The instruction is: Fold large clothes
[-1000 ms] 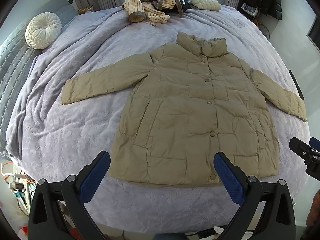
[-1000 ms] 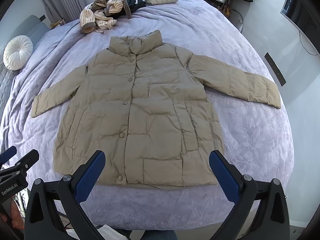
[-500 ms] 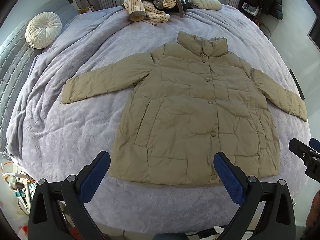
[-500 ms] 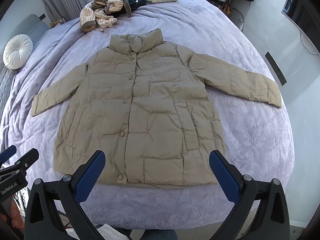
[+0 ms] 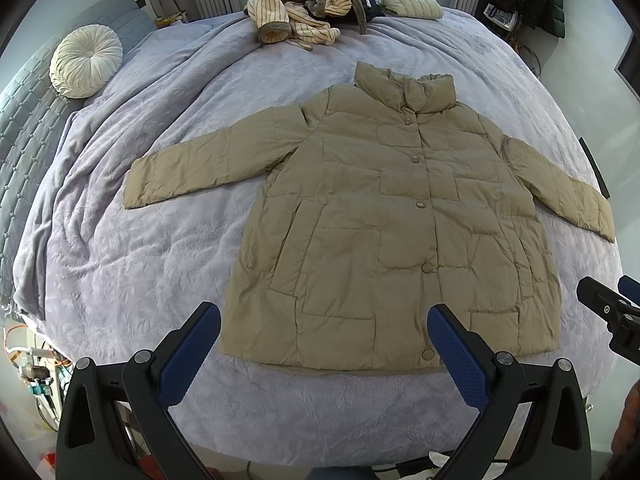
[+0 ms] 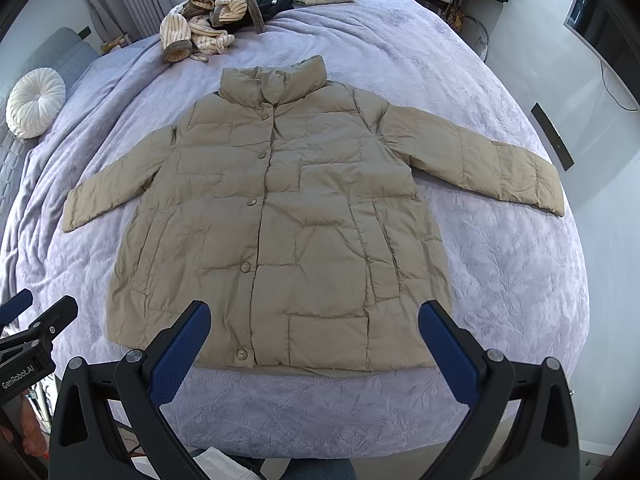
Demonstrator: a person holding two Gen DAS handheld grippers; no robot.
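Jacket (image 5: 384, 232) lies flat, front up and buttoned, on the purple bed (image 5: 120, 264), collar away from the person, hem toward the near edge, both sleeves spread out to the sides. Nothing folded yet, so the task looks to be at its start. Left gripper (image 5: 324, 340) hangs above the hem, jaws wide apart, holding nothing; right gripper (image 6: 314, 336) does the same, also wide apart and empty, its tip showing at the right edge of the left view. Beyond the collar sits a pile of striped clothes (image 5: 298, 20) and a folded pale jacket (image 5: 412, 0); a round cushion (image 5: 86, 62) lies well off past the left sleeve. Jacket is quilted and puffy: likely light, soft, bulky, with a slick shell that may slide on itself and spring back out of a fold. Best holds are probably thin edges: sleeve cuffs, hem corners, shoulder seams, pinching both layers. Grabbing mid-panel would likely catch only the top layer. Sleeves likely fold in first.
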